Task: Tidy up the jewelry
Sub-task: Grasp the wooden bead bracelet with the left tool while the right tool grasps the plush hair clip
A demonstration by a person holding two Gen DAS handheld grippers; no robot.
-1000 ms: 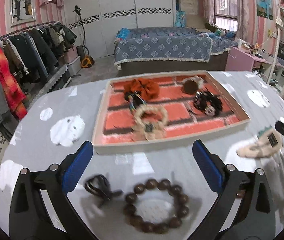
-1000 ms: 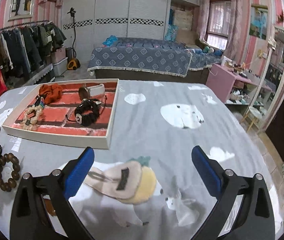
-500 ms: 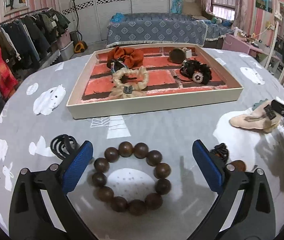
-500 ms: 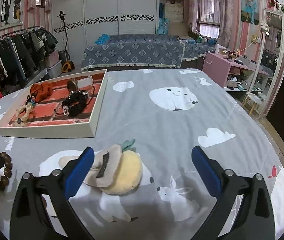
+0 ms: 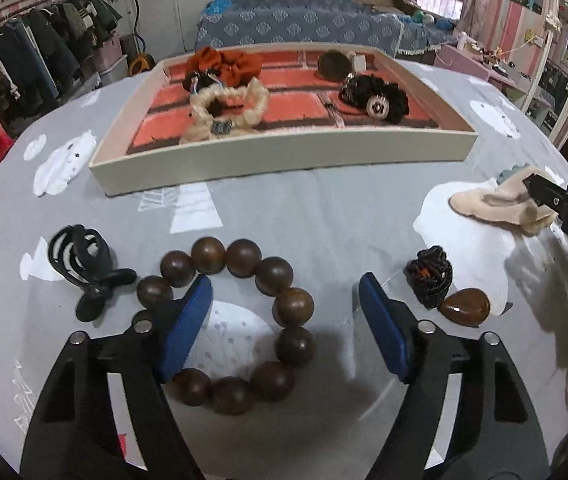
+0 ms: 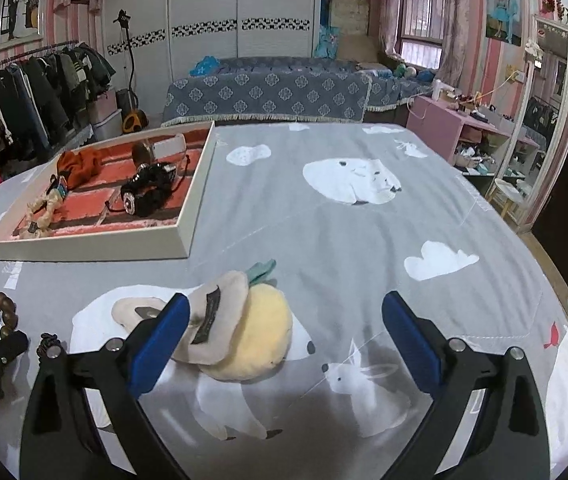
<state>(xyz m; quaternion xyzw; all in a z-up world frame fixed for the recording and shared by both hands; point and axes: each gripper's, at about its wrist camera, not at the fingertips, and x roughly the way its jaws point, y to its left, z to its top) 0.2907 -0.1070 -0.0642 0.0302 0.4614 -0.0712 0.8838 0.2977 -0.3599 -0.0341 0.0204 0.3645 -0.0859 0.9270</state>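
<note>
The left gripper (image 5: 284,320) pointed steeply down over the bead bracelet (image 5: 230,326), which lay flat on the cloth (image 5: 323,216) in front of the tray (image 5: 284,156). Its jaws were closing. The left pad stood over the near-left arc of the ring, the right pad well outside the ring's right side, so the right half of the bracelet sat between them; no pad pressed on a bead yet. This placement suggested a pinch across the ring's right side, probably for transfer to the tray.

The right gripper (image 6: 285,334) hung wide open over the plush clip (image 6: 232,328), empty. The clip lay partly between its pads, close by the left one; whether that pad touched it could not be determined.

Loose items stayed outside the tray: a black claw clip (image 5: 84,270) just left of the bracelet, a dark cord knot (image 5: 429,280) with an amber pendant (image 5: 465,307) to its right. The tray already held an orange scrunchie (image 5: 224,65), a cream scrunchie (image 5: 228,110), a black scrunchie (image 5: 375,98) and a round brown piece (image 5: 333,65).

The surface was a grey cloth printed with white animals. Behind it stood a bed (image 6: 268,92), a clothes rail (image 6: 24,96), white wardrobes (image 6: 212,12) and pink striped walls.
</note>
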